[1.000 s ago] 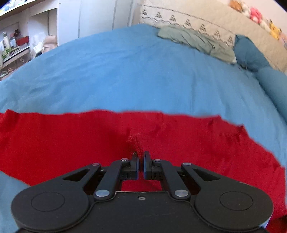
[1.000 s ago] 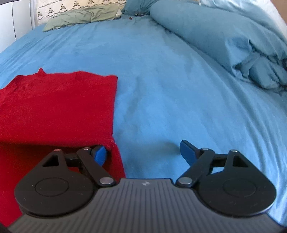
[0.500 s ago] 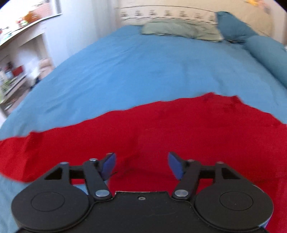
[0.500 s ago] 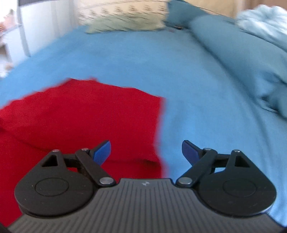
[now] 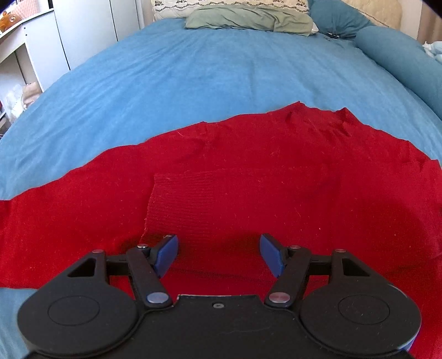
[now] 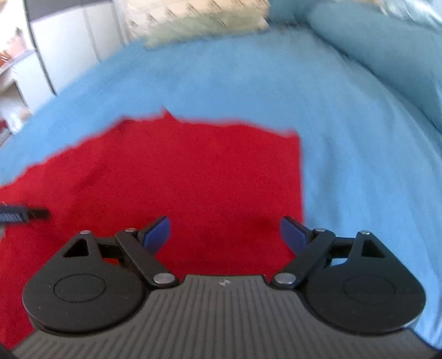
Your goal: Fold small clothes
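A red knit garment (image 5: 248, 176) lies spread flat on the blue bed cover (image 5: 193, 71), with a folded-over flap near its middle. My left gripper (image 5: 218, 255) is open and empty, just above the garment's near part. In the right wrist view the garment (image 6: 179, 176) fills the lower left, its right edge straight. My right gripper (image 6: 224, 234) is open and empty above the garment's right part. The view is blurred. A dark piece of the left gripper (image 6: 22, 214) shows at the far left.
A grey-green pillow (image 5: 248, 18) and a patterned pillow lie at the head of the bed. A rolled blue duvet (image 5: 400, 55) runs along the right side. White cupboards and shelves (image 5: 55, 36) stand to the left of the bed.
My left gripper let go of the pinched red cloth and opened. The garment now lies flat. My right gripper stayed open and swung left over the garment's right part.
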Available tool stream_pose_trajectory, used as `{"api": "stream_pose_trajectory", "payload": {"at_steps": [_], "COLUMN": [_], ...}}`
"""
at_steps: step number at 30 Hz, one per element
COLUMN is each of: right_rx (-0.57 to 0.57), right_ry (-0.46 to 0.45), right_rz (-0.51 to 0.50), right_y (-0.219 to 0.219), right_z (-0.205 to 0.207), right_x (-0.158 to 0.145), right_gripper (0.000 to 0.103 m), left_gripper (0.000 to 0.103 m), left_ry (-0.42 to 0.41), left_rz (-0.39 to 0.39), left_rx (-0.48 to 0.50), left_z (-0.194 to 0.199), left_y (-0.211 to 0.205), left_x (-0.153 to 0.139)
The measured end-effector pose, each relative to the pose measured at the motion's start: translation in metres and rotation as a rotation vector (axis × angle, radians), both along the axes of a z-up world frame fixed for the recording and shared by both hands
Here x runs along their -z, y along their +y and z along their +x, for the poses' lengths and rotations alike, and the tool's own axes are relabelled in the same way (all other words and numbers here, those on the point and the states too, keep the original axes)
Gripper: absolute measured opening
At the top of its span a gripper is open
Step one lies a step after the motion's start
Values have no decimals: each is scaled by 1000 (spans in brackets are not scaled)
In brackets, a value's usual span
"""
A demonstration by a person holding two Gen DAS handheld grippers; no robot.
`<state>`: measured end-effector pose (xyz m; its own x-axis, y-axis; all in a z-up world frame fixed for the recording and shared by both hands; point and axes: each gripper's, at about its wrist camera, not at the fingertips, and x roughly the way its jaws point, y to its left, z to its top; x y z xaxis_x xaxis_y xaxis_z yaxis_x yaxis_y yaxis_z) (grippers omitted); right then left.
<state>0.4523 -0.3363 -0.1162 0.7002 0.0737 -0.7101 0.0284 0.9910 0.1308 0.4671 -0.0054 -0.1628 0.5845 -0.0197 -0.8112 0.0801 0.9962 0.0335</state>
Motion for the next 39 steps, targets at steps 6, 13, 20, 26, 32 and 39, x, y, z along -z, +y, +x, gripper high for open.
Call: {"api": "stream_pose_trajectory", "payload": {"at_steps": [6,13,20,26,32,39], "right_rx": [21,103,51,-1,-36,-2], "right_ry": [75,88,-2,-72,-66,-8], "right_rz": [9,-10,-32,2,30,115], "right_y": [-2,-24,-10,19,85,160], "right_z": [78,101,77,30,1,-23], "right_x": [25,37,-13,-86,-123,-116], "right_gripper": [103,103,103,103,103,103], "left_gripper": [72,73,72,73,99,98], "left_ry": [-9,-11,-59,-156,-178,-135], "left_rz": [-3,-33,-52,-76,-150,-177], "left_rx": [-19,-25,-41,-121,-255,-451], "left_z": [-2,-1,-12,-48,-78,-101], "left_y": [-3,2,11,49,121,225], "left_x": [2,4,-31,-93,-125,-117]}}
